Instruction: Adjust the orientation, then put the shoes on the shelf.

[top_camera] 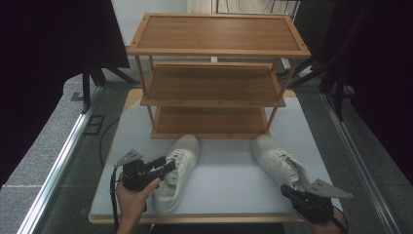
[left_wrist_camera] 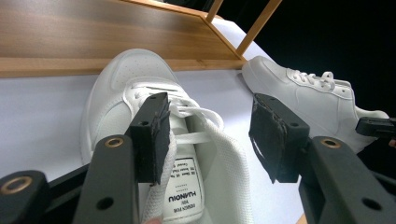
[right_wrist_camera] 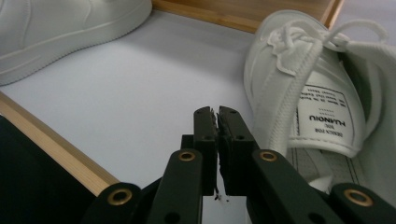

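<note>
I see my left gripper [left_wrist_camera: 208, 135] spread wide over the left shoe [left_wrist_camera: 154, 140], 1 pad [left_wrist_camera: 154, 140] touching its laces and collar, nothing clamped. My right gripper [right_wrist_camera: 217, 149] is closed and empty, just beside the right shoe [right_wrist_camera: 322, 93]. Both shoes sit on the table [top_camera: 224, 175] before the rack [top_camera: 214, 78].

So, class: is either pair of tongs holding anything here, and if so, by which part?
Nothing is held. The left tongs stand open around the left shoe's tongue and laces, not closed on them. The right tongs are shut with nothing between them, beside the right shoe.
</note>
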Demonstrator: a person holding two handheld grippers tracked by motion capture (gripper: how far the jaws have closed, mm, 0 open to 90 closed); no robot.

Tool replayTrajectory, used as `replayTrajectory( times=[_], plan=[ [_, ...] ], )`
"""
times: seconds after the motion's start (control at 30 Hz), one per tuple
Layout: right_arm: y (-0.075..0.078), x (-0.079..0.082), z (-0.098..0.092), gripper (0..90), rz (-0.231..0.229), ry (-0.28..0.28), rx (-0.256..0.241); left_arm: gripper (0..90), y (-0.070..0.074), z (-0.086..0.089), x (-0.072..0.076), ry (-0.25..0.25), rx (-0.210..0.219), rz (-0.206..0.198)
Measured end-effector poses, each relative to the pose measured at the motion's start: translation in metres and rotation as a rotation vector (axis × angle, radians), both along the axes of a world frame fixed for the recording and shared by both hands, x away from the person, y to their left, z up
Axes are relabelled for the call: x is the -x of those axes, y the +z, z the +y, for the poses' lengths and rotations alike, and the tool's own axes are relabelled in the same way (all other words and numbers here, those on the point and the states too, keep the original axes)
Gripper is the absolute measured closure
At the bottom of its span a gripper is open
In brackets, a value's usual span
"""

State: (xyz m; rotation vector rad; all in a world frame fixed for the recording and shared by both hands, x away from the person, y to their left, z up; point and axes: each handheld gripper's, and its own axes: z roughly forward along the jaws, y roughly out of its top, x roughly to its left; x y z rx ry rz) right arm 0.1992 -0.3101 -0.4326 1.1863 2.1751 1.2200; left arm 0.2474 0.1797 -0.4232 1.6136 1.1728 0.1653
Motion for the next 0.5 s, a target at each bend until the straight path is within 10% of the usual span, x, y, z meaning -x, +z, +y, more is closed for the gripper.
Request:
replayTrajectory(
  times=[0.5],
  plan=[
    [0.011,-0.006,-0.006,54.0,-0.116,-0.026,-0.092,45.4,0.006,0.007,0.005,0.011,-0.047,-0.04]
  ],
)
